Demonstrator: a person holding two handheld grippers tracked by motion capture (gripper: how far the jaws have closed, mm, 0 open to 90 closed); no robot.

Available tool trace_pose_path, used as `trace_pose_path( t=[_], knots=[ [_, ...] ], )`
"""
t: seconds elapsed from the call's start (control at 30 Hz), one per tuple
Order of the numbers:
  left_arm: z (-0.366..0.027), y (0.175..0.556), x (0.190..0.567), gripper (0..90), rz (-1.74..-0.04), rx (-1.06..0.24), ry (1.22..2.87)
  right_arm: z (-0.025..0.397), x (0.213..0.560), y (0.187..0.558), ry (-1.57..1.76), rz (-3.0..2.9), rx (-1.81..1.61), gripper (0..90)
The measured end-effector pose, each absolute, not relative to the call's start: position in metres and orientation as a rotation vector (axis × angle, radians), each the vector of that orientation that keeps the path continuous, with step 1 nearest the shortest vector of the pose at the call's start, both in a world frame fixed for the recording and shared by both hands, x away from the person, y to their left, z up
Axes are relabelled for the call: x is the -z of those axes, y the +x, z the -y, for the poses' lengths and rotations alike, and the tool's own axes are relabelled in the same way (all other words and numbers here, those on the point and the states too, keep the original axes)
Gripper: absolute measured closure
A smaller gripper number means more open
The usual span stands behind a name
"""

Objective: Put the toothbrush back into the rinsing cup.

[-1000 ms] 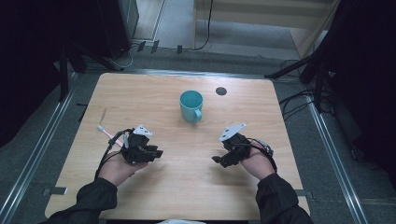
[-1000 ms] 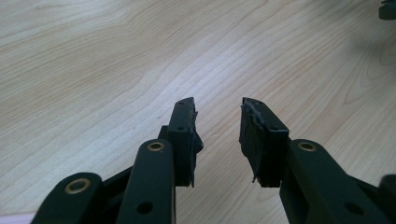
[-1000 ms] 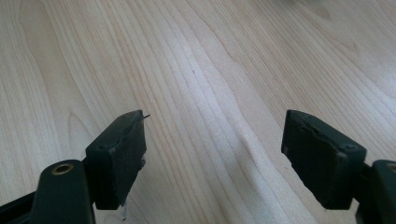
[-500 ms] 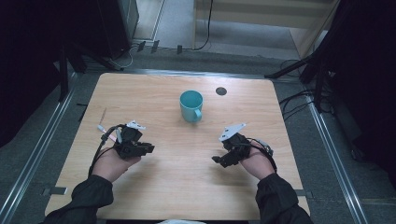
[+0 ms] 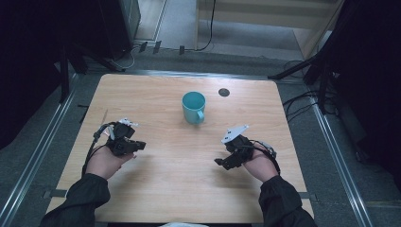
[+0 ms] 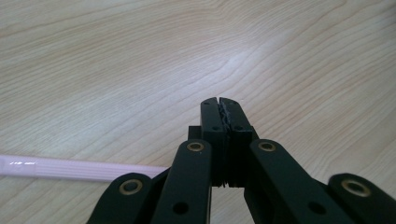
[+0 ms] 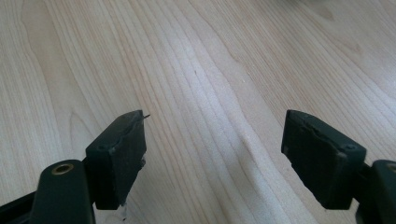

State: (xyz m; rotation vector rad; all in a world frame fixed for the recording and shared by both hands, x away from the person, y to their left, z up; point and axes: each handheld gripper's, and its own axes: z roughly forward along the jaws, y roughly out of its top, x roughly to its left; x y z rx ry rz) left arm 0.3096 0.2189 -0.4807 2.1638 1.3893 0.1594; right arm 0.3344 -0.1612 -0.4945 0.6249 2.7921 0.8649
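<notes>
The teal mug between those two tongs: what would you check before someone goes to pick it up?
1. Teal mug upright, mouth up: ok.
2. Handle turned toward the person: ok.
3. Right tongs open, nothing between the jaws: ok.
4. Left tongs open: not ok, jaws pressed together in the left gripper view.
5. Bare table between tongs and mug: ok.
6. Mug empty: cannot tell.

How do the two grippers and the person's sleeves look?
Both grippers, the left gripper and the right gripper, are black, with brass-coloured rivets at the jaw links. Each carries a pale grey three-cornered plate on top and trails black cables. The person's sleeves are dark.
</notes>
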Motion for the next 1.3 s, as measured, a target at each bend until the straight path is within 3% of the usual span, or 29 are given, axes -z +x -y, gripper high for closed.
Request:
trace_pose_path(
  t=[0.63, 1.3],
  knots=[
    [-0.255, 0.323, 0.507, 89.2, -1.57, -0.082, 2.125, 0.16, 0.495, 0.334, 0.605, -2.798, -0.854, 22.0],
    [-0.263, 0.32, 0.514, 88.8, -1.607, -0.087, 2.136, 0.155, 0.496, 0.337, 0.576, -2.815, -0.844, 21.9]
  ],
)
